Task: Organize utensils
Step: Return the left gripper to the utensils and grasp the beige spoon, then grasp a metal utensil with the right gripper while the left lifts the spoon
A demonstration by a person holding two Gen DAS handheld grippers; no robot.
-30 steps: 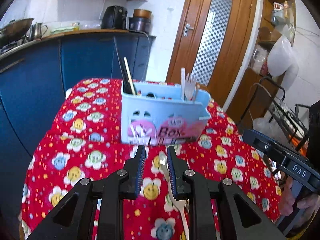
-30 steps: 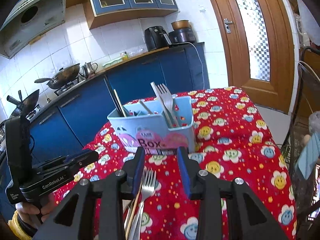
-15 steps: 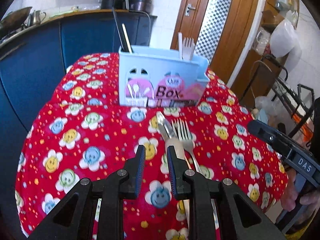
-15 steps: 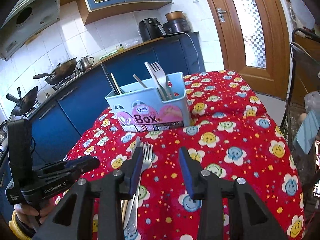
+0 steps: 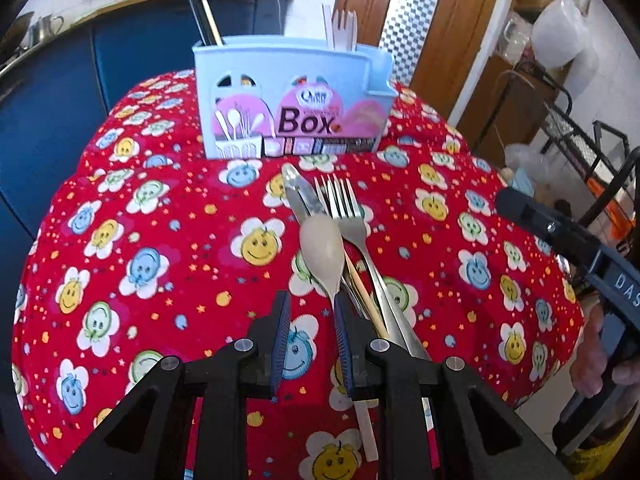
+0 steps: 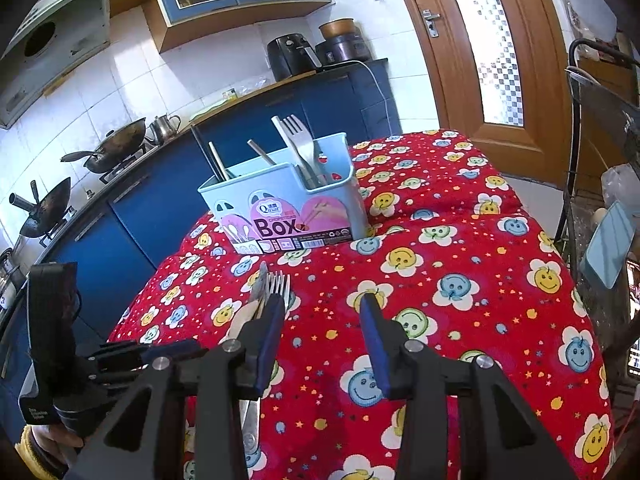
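Two tools are seen over the desk (image 5: 132,216), and both have been lowered toward the loose pile since a second ago; the left tool (image 5: 310,334) has been tipped further down, so the whole pile is now shown. Its jaws are held narrowly apart with nothing between them, the cream spoon (image 5: 322,254) lying just at 1 o'clock of its tips. A pick-up is judged to be next.

Counted from left to right in the pile: one table knife (image 5: 301,196), one cream spoon, two metal forks (image 5: 342,208), and what seems one chopstick, partly hidden. The blue utensil box (image 5: 290,104) stands at 12 o'clock, with chopsticks and forks already upright in it.

The right tool (image 6: 322,326) is opening, empty, the pile at its 10 o'clock.
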